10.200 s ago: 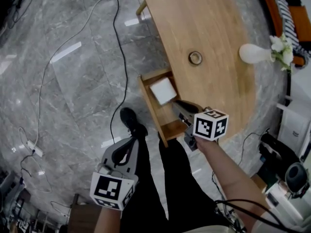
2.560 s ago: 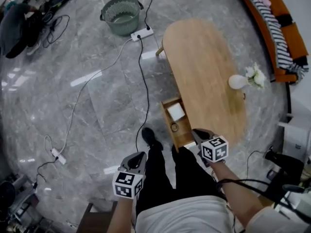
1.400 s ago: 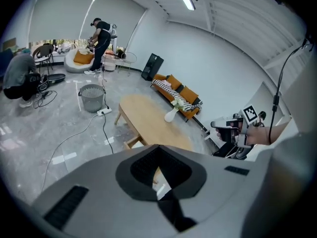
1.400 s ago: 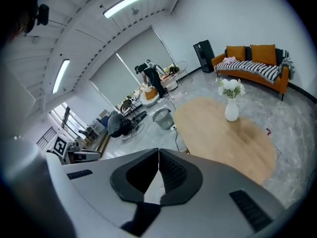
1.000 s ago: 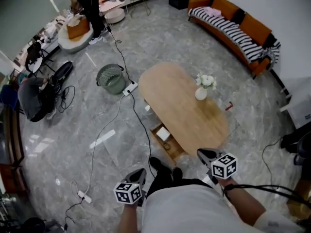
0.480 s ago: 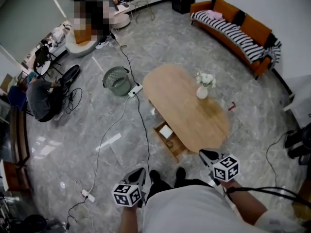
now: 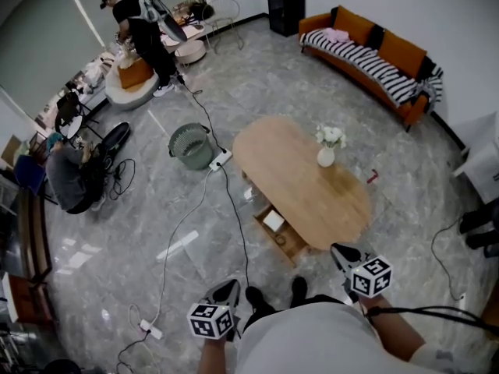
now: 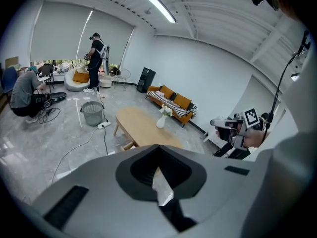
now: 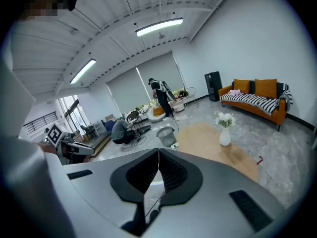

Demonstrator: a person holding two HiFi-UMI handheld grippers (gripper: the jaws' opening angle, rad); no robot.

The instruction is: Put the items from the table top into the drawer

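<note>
Well, I have both tools low at the near edge of the head view, one on each side of my body and well apart from each other. The left tool [image 7: 227, 286] has its jaws drawn together at the tips, and its own view shows nothing between them. The right tool [image 7: 342, 251] is closed the same way, pads meeting and empty, and it sits near the close end of the table [image 7: 290, 160].

The drawer [image 7: 287, 240] stands pulled out from the table's near left side, over the grey floor [image 7: 140, 232]. A white box [image 7: 274, 221] lies inside it, towards the table. I cannot make out anything else in there from this height.

On the table a white vase [image 7: 326, 157] with pale flowers stands upright near the far right edge. A green basket [image 7: 190, 146] sits on the floor beyond the table's far left end, with a power strip [image 7: 221, 160] just beside it. An orange sofa [image 7: 373, 49] lines the far wall. A standing person [image 7: 144, 31] and a crouched person [image 7: 70, 181] are well off to the left.
</note>
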